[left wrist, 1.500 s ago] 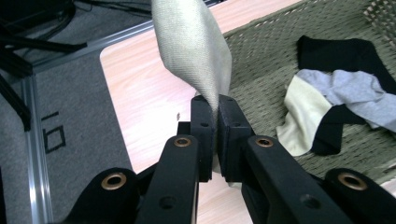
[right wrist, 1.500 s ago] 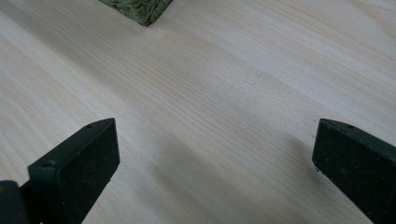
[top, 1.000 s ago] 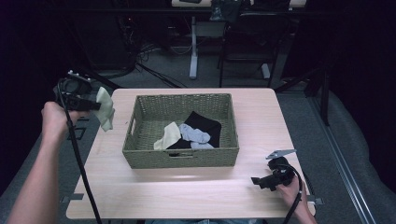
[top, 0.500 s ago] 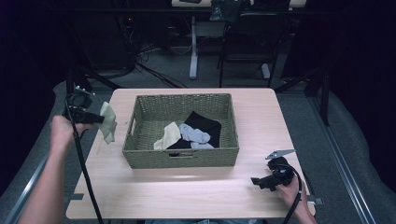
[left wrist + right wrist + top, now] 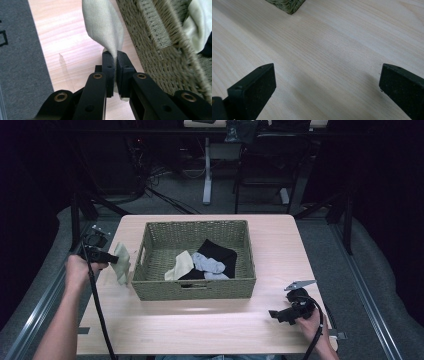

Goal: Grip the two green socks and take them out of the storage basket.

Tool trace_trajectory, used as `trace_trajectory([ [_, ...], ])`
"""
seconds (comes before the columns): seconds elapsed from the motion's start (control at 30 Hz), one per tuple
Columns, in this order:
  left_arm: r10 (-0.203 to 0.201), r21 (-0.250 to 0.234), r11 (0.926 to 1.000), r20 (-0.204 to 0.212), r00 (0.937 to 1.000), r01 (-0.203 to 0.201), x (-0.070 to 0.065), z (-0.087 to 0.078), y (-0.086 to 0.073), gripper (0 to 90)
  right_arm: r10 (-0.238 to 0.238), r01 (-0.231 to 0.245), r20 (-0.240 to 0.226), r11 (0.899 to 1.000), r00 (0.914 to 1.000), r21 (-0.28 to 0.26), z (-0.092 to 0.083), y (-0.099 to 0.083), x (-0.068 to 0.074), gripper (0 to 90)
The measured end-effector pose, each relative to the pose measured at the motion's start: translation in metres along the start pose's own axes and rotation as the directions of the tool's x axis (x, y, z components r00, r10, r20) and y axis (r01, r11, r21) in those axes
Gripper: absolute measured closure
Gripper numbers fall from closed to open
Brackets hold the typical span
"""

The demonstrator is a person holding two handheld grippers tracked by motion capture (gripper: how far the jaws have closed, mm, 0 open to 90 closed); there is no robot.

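The left gripper (image 5: 111, 258) has its jaws closed on a beige cloth (image 5: 121, 263) hanging just left of the basket (image 5: 195, 290), so it could catch the wicker wall if swung carelessly. The right gripper (image 5: 280, 314) (jaws wide open, empty) rests low over the pale wooden worktop (image 5: 200, 325); the room behind is dark.

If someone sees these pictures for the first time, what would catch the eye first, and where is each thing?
First comes the woven basket in the middle of the wooden table, with a cream cloth, a black cloth and a grey cloth inside. Next, the left gripper, to the left of the basket, is shut on a pale beige cloth that hangs over the table. The right gripper rests open near the front right corner.
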State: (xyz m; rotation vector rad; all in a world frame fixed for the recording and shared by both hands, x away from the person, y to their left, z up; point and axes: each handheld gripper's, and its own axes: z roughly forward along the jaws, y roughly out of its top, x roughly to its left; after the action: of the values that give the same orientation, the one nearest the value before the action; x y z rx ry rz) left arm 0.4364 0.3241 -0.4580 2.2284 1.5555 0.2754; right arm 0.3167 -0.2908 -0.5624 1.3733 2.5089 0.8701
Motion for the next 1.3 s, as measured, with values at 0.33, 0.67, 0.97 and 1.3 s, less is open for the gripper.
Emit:
trace_trajectory([
  [0.33,-0.026,0.021,0.9995,0.008,0.9996,0.026,0.001,0.029,-0.012,86.3,-0.006,0.006,-0.007,1.0,1.0,0.002,0.001,0.0,0.0,0.1],
  [0.67,-0.08,0.059,0.9952,0.026,0.9965,0.078,0.007,0.061,-0.028,85.8,-0.005,0.005,-0.003,1.0,1.0,0.005,0.002,0.0,0.001,0.1],
  [0.97,-0.118,0.093,0.989,0.017,0.9929,0.116,0.013,0.079,-0.04,80.4,-0.006,0.006,-0.002,1.0,1.0,0.004,0.002,0.0,0.001,0.1],
  [1.3,-0.127,0.021,0.9918,0.023,0.9917,0.126,0.019,0.049,-0.04,54.0,-0.008,0.008,-0.002,1.0,1.0,0.003,0.002,0.0,0.001,0.1],
])
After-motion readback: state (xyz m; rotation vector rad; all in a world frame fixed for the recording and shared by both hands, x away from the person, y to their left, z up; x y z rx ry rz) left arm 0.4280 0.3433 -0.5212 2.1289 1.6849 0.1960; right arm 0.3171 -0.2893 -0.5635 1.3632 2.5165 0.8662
